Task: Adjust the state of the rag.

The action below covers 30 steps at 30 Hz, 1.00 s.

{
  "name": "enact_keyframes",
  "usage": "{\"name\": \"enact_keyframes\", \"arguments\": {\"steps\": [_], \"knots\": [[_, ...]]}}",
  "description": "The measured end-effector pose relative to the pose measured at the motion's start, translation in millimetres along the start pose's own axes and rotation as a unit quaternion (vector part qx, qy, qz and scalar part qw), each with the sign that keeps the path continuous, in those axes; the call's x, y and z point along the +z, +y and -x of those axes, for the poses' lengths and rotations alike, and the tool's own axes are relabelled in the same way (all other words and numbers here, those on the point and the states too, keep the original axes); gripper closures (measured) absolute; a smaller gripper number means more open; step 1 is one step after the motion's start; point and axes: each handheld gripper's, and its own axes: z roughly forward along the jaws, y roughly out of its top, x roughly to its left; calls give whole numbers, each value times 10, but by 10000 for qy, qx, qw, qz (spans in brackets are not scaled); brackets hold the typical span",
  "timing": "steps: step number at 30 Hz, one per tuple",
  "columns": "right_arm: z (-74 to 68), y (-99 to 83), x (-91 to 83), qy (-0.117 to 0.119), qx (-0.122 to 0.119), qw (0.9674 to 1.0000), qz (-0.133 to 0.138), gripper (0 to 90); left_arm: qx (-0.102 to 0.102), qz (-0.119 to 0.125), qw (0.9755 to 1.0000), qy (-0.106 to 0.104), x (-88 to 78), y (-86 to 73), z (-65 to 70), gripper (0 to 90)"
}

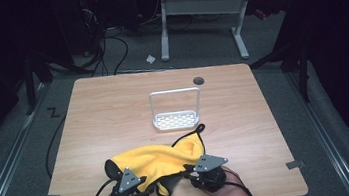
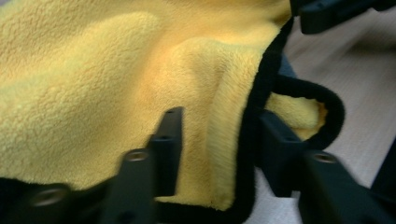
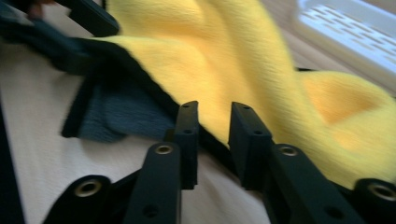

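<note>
**Handling notes: yellow fleece cloth at the near edge of the table**

The table [image 1: 113,110] is a flat wood-grain laminate slab with rounded corners and a dark grommet hole near its far edge.

The yellow cloth [image 1: 162,157] lies crumpled on the near-centre of the table, between the two tools. It is a soft, napped fleece with a black bound hem and a grey reverse face, visible in the right gripper view. By its look it is light and limp, will drape and fold under its own weight, and is not fragile. The pile should give good friction. The bound hem is the firmest place to take hold; a grip on the open pile would probably gather loose folds.

The white rack [image 1: 176,110] stands beyond the cloth, well apart from it. It is rigid plastic with a slotted base and a tall hoop frame.

The left tool [image 2: 217,144] stands moderately wide, its jaws straddling a hemmed fold without clamping it. The right tool [image 3: 212,140] is narrow, its jaws bracketing the hem edge with a gap showing.
</note>
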Motion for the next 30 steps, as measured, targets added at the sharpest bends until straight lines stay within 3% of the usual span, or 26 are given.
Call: {"name": "enact_keyframes", "arguments": {"steps": [2, 6, 9, 12, 15, 18, 23, 30], "knots": [[-78, 24, 50, 163, -75, 9998, 33, 614, -69, 63, 9999, 113, 2, 9, -30, 758], [-216, 71, 146, 448, -90, 9989, 49, 588, -118, 129, 9996, 227, -9, 25, -74, 836], [-289, 69, 273, 370, -250, 9989, -157, 583, -183, 210, 9991, 308, -28, 30, -107, 843], [-294, 67, 371, 272, -257, 9988, -318, 585, -255, 302, 9986, 347, -63, 33, -145, 845], [-305, 59, 407, 79, -484, 9980, -408, 731, -340, 383, 9980, 362, -93, 34, -185, 844], [-255, 74, 403, 29, -406, 9981, -455, 842, -361, 410, 9977, 408, -119, 32, -213, 844], [-199, 61, 327, 4, -399, 9977, -546, 849, -467, 539, 9960, 546, -195, 25, -279, 845], [132, -141, -71, -228, -129, 9976, -639, 844, -797, 874, 9901, 762, -408, 35, -497, 852]]}}
